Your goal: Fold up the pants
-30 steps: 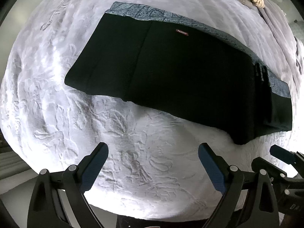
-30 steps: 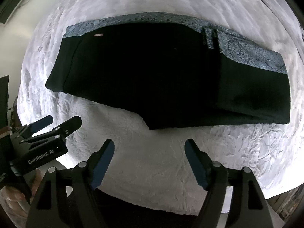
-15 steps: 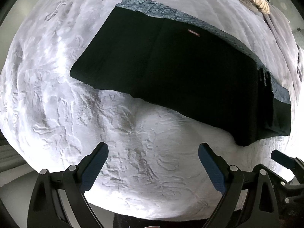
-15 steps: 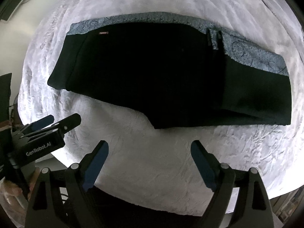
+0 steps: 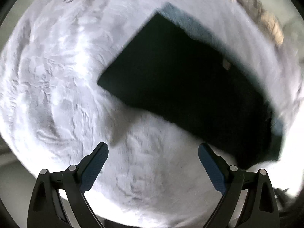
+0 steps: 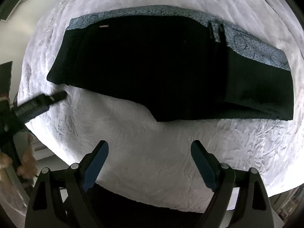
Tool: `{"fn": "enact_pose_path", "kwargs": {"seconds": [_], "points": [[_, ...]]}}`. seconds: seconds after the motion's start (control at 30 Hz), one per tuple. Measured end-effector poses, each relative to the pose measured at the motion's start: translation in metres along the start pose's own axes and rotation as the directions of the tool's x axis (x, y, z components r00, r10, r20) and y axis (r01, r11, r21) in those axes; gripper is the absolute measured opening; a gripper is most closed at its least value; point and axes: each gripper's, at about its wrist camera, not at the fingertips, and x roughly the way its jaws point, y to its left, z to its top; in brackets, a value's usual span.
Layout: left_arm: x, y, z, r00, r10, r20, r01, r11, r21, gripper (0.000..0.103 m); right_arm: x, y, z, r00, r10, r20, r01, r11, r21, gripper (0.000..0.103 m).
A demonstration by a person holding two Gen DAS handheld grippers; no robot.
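Observation:
Black pants (image 6: 161, 72) lie folded lengthwise across a white textured bedspread (image 6: 152, 152), with a blue patterned cloth (image 6: 247, 43) showing along their far edge. The left wrist view is blurred; there the pants (image 5: 180, 87) run diagonally toward the right. My left gripper (image 5: 153, 152) is open above bare bedspread, short of the pants' near edge. My right gripper (image 6: 149, 150) hangs open over the bedspread, nothing between its fingers. In the right wrist view the left gripper (image 6: 41, 102) reaches in from the left, close to the pants' left end.
A rumpled beige and grey heap (image 5: 266, 19) lies at the far right of the bed. A hand (image 6: 26, 163) holds the left gripper at the bed's left side. The bedspread's near edge (image 6: 133, 195) runs just below my right fingers.
My left gripper has swung and rolled, so the pants now sit diagonally at the right of its view. In the right view it reaches nearer the pants' left end. The right jaws widened.

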Motion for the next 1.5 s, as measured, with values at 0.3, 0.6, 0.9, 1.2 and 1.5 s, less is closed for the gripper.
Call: {"fn": "enact_pose_path", "kwargs": {"seconds": [0.3,0.6,0.9,1.2,1.5], "points": [[-0.009,0.021,0.02,0.961,-0.268,0.068,0.271,0.962,-0.038,0.096,0.003,-0.009,-0.005,1.0,0.005,-0.011,-0.004,1.0,0.023,0.09],[0.029,0.0,0.014,0.951,-0.302,0.062,0.305,0.95,-0.065,0.096,0.01,-0.013,-0.007,0.999,0.0,-0.038,0.001,1.0,0.03,0.09],[0.05,0.001,0.029,0.955,-0.285,0.076,0.293,0.948,-0.127,0.096,0.018,-0.022,-0.007,0.998,0.007,-0.06,-0.004,0.999,0.046,0.09],[0.014,-0.032,0.033,0.947,-0.285,0.148,0.291,0.957,-0.017,0.096,-0.001,-0.029,0.019,0.999,0.039,0.018,-0.04,0.998,0.042,0.09],[0.025,-0.063,0.021,0.969,0.066,0.237,-0.101,0.986,0.136,0.039,-0.054,-0.005,0.115,0.989,0.069,0.13,-0.057,0.993,-0.099,0.09]]}}
